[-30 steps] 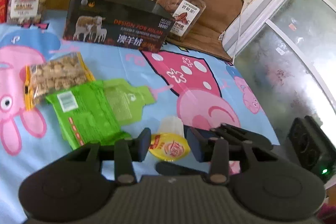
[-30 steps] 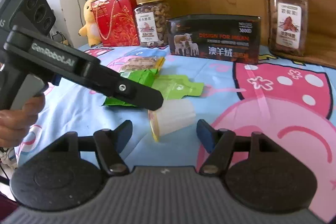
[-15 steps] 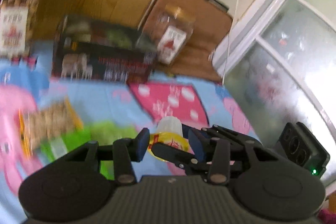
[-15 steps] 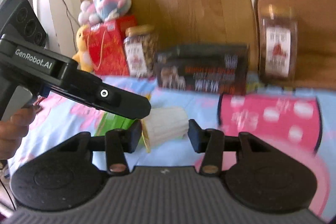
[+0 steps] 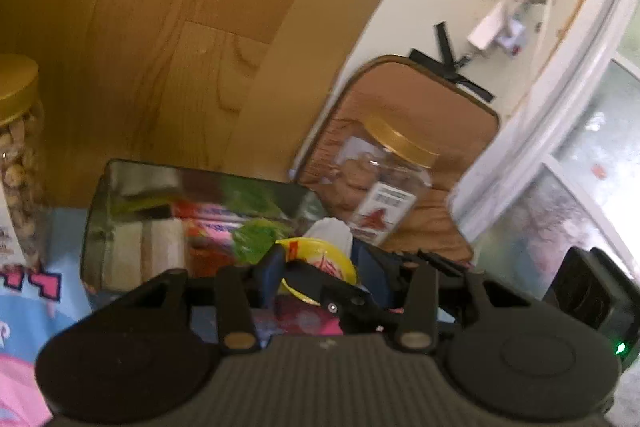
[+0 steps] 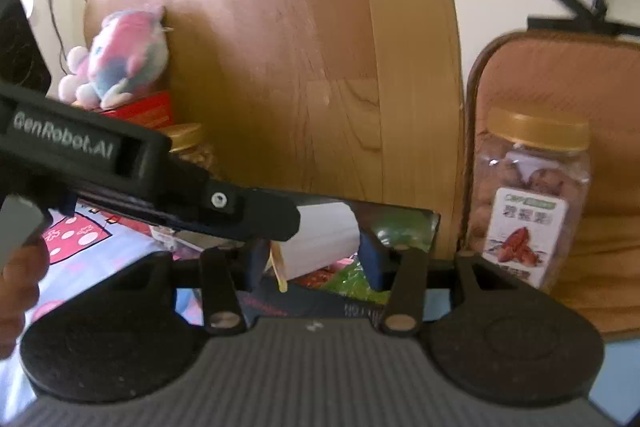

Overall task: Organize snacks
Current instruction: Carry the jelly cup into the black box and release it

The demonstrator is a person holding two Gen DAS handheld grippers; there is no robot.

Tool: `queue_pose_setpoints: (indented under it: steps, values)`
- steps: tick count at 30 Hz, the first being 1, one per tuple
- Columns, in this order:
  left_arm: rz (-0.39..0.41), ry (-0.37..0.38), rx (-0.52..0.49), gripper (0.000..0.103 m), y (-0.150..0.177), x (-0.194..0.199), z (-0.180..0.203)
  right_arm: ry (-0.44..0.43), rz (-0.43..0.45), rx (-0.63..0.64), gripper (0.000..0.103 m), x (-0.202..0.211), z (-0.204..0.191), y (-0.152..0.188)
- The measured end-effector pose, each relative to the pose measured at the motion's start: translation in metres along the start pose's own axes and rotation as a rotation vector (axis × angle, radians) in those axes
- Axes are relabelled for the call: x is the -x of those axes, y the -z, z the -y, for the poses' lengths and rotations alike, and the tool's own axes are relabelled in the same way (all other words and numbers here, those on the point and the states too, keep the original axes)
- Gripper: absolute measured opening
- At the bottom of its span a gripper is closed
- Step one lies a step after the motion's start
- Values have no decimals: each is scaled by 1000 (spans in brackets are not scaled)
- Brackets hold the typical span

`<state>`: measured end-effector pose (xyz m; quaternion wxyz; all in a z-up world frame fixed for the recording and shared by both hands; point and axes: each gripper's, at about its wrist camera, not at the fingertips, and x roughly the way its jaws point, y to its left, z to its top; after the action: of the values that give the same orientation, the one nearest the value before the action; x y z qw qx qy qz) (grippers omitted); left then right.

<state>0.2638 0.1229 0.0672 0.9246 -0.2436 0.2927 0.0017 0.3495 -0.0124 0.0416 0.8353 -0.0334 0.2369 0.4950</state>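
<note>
Lying sideways in the air, the white jelly cup (image 6: 320, 239) is squeezed by both grippers at once, right gripper (image 6: 314, 259) and left gripper (image 5: 316, 277), above the open dark box (image 5: 132, 223) of snacks, beside a nut jar (image 6: 528, 203).

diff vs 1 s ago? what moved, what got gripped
The jelly cup, lying on the cloth a second ago, is now clamped in the right gripper and lifted to the open dark box, above the snacks inside. The left gripper travelled along beside it, near the yellow lid; whether it grips is unclear. Both nut jars and the box stayed put.
</note>
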Motion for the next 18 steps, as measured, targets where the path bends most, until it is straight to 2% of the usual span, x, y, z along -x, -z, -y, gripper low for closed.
queue_pose_setpoints:
  steps: [5,10,12,15,18]
  values:
    - [5,-14,42,41,-1,-2,-18,30,-3,-3,54,-12,-4,2]
    - [68,-4,59,41,9,50,-36,6,56,-40,54,18,-12,7]
    - [88,-8,72,41,24,78,-45,-58,57,-107,54,39,-17,17]
    - [74,-36,90,41,63,112,-59,-212,-23,-199,53,54,-27,41]
    - [29,-51,138,41,106,133,-73,-292,-128,-246,41,56,-44,71]
